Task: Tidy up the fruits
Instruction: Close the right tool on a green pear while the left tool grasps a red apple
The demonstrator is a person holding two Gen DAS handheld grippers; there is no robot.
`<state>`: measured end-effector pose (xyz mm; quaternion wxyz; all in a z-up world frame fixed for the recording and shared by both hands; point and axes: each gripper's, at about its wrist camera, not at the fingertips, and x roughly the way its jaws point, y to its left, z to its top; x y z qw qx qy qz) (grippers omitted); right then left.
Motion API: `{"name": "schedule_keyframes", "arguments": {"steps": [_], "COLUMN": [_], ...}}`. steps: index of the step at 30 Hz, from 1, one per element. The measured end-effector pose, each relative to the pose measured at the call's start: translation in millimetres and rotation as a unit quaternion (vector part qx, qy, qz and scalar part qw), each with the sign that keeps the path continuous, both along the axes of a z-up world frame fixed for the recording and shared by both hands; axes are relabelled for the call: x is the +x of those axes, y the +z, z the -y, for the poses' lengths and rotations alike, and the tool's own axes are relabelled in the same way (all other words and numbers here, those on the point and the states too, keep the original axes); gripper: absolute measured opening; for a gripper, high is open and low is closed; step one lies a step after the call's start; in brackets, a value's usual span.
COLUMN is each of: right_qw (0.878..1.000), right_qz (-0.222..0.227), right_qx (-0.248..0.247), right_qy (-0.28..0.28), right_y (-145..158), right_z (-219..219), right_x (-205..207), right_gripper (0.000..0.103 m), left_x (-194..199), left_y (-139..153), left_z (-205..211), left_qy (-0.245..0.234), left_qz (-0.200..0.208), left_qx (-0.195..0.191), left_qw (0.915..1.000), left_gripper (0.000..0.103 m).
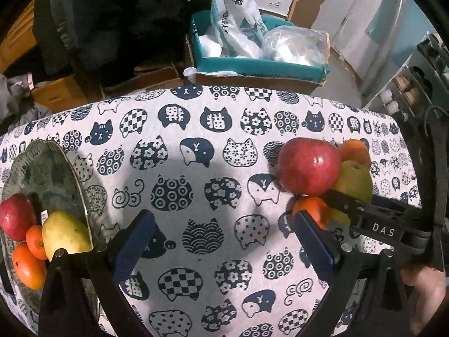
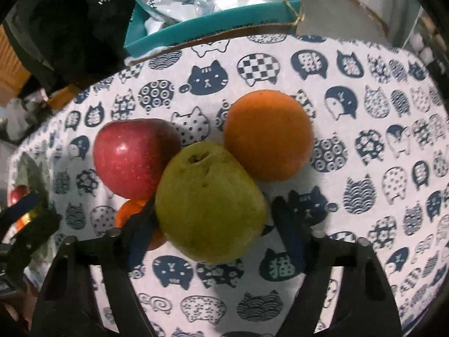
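The right hand-held gripper (image 2: 209, 233) points steeply down at a round yellow-green pear (image 2: 209, 202) sitting between its blue-padded fingers (image 2: 289, 233); whether they press it is unclear. The pear lies on the cat-print cloth counter (image 2: 364, 196), touching a red apple (image 2: 132, 157) and a large orange (image 2: 268, 136). The left hand-held gripper (image 1: 221, 241) hangs open above bare cloth.

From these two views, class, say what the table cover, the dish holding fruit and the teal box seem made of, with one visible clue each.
Table cover: probably woven cotton, matt; printed cat pattern, soft fuzzy edge.
Dish: probably glazed ceramic, possibly glass; mottled grey-green, wavy rim, slight sheen.
Teal box: cardboard with a smooth printed skin; brown raw edge shows underneath.
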<state>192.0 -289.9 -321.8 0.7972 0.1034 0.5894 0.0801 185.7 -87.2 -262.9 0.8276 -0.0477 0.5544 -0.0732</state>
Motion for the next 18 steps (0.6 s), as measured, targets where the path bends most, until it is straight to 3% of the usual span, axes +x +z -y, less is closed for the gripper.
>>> {"name": "schedule_keyframes", "arguments": {"steps": [8,18], "right_qw": [1.000,0.998], "right_qz": [0.011,0.037], "right_qx": [-0.027,-0.056], "right_qy": [0.011,-0.010], "right_y": [4.1,16.2], "right_z": [3.3,35.3], "right_x": [-11.2,-30.6], "right_gripper": [0.069,0.069], "left_x": [4.2,12.0], "left_y": [2.5,6.3], "left_z": [7.1,44.8], "left_qy": [0.004,-0.025], "left_qz": [-0.002,0.007], "left_qx": [-0.037,-0.042], "left_qw": [0.9993,0.9988], "left_gripper": [0.100,0.100]}}
